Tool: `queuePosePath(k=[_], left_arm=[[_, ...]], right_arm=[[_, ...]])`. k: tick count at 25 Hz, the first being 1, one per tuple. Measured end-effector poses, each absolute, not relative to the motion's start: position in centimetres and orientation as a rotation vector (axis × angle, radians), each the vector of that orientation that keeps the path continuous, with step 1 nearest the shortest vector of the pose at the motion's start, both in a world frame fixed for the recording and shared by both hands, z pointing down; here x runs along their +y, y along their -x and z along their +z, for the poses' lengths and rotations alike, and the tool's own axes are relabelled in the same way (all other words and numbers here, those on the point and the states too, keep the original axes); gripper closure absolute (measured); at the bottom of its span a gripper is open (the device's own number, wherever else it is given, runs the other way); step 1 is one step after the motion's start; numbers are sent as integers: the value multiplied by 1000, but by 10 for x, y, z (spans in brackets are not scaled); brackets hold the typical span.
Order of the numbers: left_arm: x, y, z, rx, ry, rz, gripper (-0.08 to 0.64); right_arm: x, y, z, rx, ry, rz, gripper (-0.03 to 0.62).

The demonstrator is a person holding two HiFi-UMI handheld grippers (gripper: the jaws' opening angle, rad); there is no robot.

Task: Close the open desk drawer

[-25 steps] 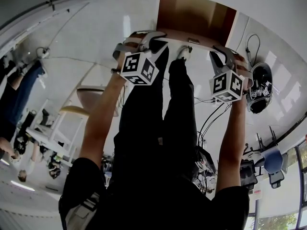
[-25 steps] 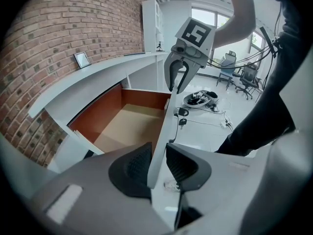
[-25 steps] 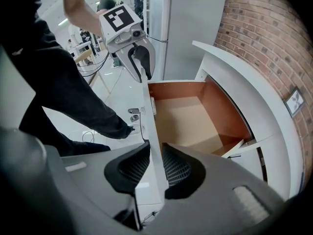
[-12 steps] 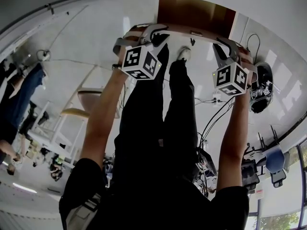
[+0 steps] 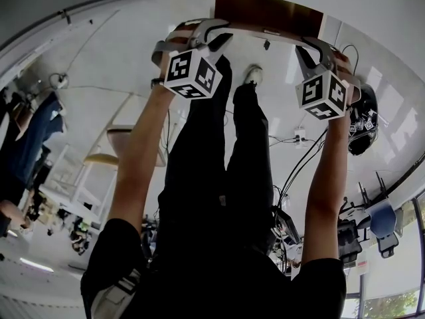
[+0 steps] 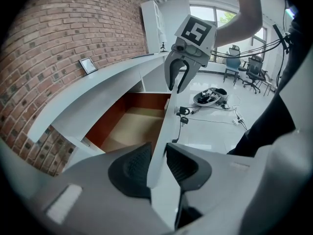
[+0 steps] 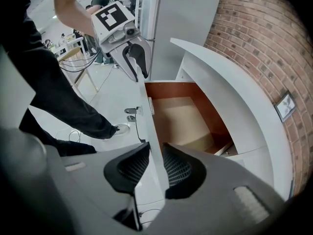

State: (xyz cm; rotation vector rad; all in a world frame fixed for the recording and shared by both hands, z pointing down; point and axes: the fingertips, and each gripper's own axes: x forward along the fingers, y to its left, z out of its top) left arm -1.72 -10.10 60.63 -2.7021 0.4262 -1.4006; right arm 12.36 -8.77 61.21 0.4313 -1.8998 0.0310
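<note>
ITEM: desk drawer (image 5: 265, 12), 12 o'clock in head view, under white surface (image 7: 230, 82) | CHANGE: brown opening narrower than a second before, both hands nearer desk; closing judged part done | left gripper (image 6: 157, 163), 11 o'clock: fingers clenched on drawer front (image 6: 164, 126), pitched downward | right gripper (image 7: 155, 165), 1 o'clock: same grasp, arms outstretched

No legible text, brand, number or sign is found in any view. Black-and-white square marker patterns are borne on the cube (image 5: 192, 75) of the left gripper (image 6: 157, 156), in the upper left of the head view, and on the cube (image 5: 323, 94) of the right gripper (image 7: 155, 163), in the upper right. These are coded patterns, not characters. A small framed item (image 6: 88, 65) is noted on the brick wall (image 6: 54, 38); its content is too small to be read.
</note>
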Motion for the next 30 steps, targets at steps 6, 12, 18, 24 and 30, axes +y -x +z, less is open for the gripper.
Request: queuePosePath(k=[6, 12, 18, 24, 30], left_arm=[[-124, 16, 608, 464, 2680, -1391, 442], [-136, 16, 605, 519, 2643, -1376, 436], [-155, 14, 600, 604, 2603, -1357, 428], [-161, 17, 598, 658, 2565, -1343, 423], [-167, 18, 597, 728, 2534, -1329, 419]], right_arm=[[-109, -125, 615, -1895, -457, 8, 500], [-121, -125, 611, -1887, -505, -28, 500], [-141, -129, 607, -1866, -605, -84, 497], [-146, -127, 604, -1858, -682, -126, 494], [-152, -127, 603, -1858, -727, -155, 491]])
